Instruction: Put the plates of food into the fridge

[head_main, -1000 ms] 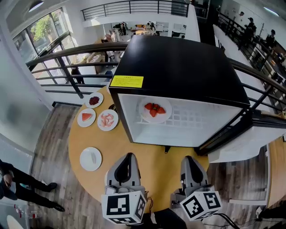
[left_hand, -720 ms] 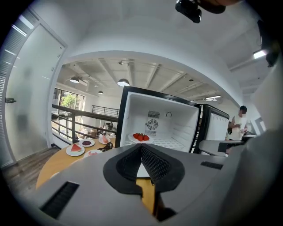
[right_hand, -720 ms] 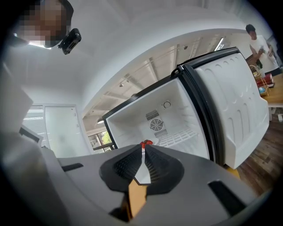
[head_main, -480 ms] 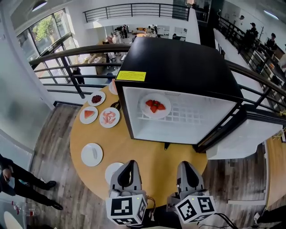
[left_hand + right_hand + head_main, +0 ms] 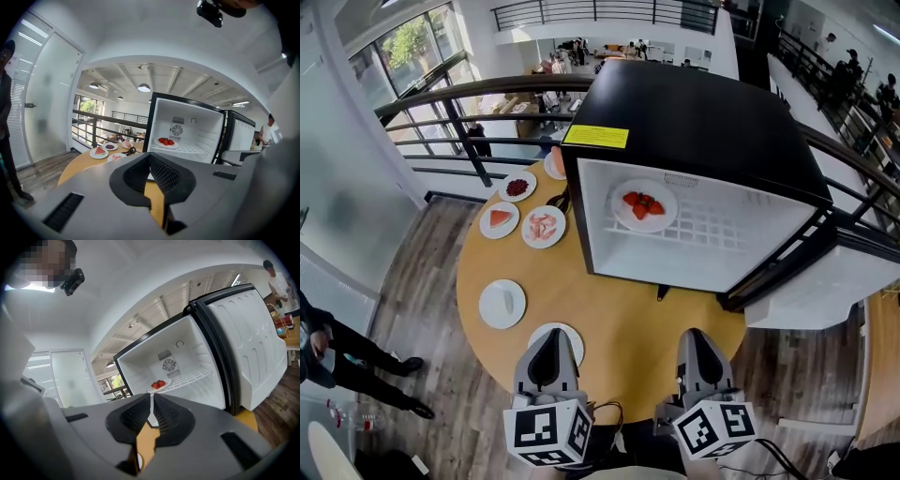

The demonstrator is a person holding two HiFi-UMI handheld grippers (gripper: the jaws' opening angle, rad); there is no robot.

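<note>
Both tongs hang over the near edge of the round wooden bench (image 5: 623,323), each with its jaws pressed together and nothing between them. The left tongs (image 5: 549,339) sit above a white plate (image 5: 573,339) and cover most of it; what it carries cannot be seen. The right tongs (image 5: 698,339) are over bare wood, well apart from every plate.

At the left edge lies a plate with a pale slice (image 5: 502,303). Toward the far left edge are a plate of watermelon (image 5: 500,219), a plate of pink pieces (image 5: 543,226) and a plate of dark berries (image 5: 517,187).

The black fridge (image 5: 694,122) stands on the far right of the bench, its door (image 5: 811,291) swung open. A plate of strawberries (image 5: 644,204) rests on its wire shelf (image 5: 712,225).

A plank floor (image 5: 422,281) and a railing (image 5: 459,122) surround the bench.
</note>
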